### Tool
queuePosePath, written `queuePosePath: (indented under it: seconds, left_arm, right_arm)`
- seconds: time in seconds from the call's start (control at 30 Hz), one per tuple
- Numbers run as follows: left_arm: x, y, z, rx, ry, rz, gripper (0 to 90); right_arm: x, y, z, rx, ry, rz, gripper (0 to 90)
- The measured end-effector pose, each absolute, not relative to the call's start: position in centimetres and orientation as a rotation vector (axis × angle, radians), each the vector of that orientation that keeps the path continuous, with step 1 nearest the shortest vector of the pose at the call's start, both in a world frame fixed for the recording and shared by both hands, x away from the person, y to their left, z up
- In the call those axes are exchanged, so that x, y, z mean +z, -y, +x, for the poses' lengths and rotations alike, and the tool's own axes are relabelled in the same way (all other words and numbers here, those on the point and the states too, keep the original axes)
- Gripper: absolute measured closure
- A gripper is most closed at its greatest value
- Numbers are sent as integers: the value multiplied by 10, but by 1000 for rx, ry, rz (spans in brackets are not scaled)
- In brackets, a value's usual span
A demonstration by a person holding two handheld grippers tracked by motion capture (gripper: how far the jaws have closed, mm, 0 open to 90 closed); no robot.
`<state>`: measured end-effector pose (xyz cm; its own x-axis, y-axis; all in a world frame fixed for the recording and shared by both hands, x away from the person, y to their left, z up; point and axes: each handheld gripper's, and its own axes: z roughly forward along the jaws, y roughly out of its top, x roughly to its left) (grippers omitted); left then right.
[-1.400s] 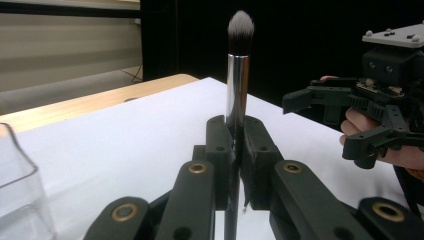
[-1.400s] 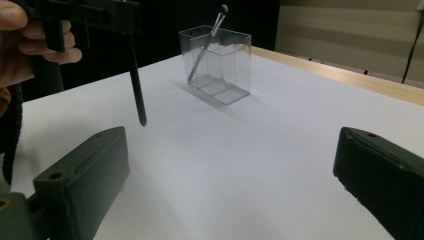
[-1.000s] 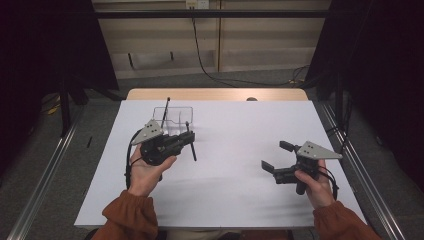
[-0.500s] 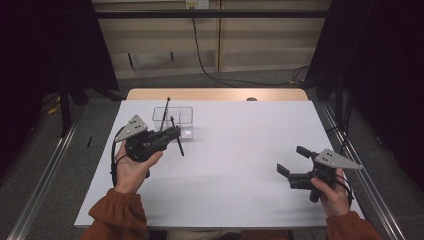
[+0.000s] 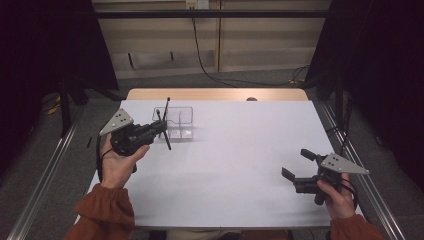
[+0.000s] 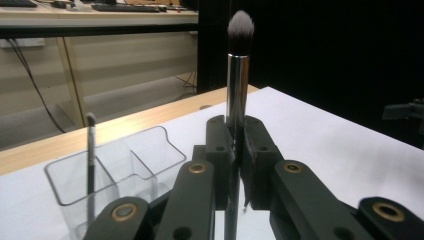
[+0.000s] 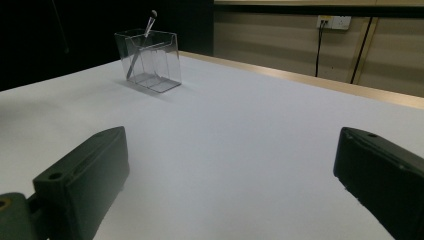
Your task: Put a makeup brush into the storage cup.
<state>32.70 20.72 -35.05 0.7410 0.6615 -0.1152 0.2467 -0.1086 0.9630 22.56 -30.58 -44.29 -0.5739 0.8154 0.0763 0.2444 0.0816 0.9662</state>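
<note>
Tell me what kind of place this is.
Probably a lab or recording booth: a white-covered table ringed by black curtains, a wall socket with trailing cables, and the left gripper holding a makeup brush near a clear organizer.

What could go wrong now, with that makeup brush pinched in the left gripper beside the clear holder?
The left gripper holds the makeup brush low on its smooth metal handle, so it might slip or tilt in the jaws. The clear organizer looks light; a bump from the brush's lower end could push or tip it. A thin brush already leans in one compartment, and the incoming brush might knock against it.
</note>
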Motion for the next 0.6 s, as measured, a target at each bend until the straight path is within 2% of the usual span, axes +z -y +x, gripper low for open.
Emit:
queuePosePath:
  seconds: [0.4, 0.6]
  left_arm:
    - [-354, -227, 348, 455, -810, 1664, 838]
    - [-343, -229, 356, 474, -813, 1654, 838]
  right_arm:
    - [-445, 304, 224, 1544, -1894, 1007, 4]
    - [-445, 303, 224, 1534, -1894, 1003, 0]
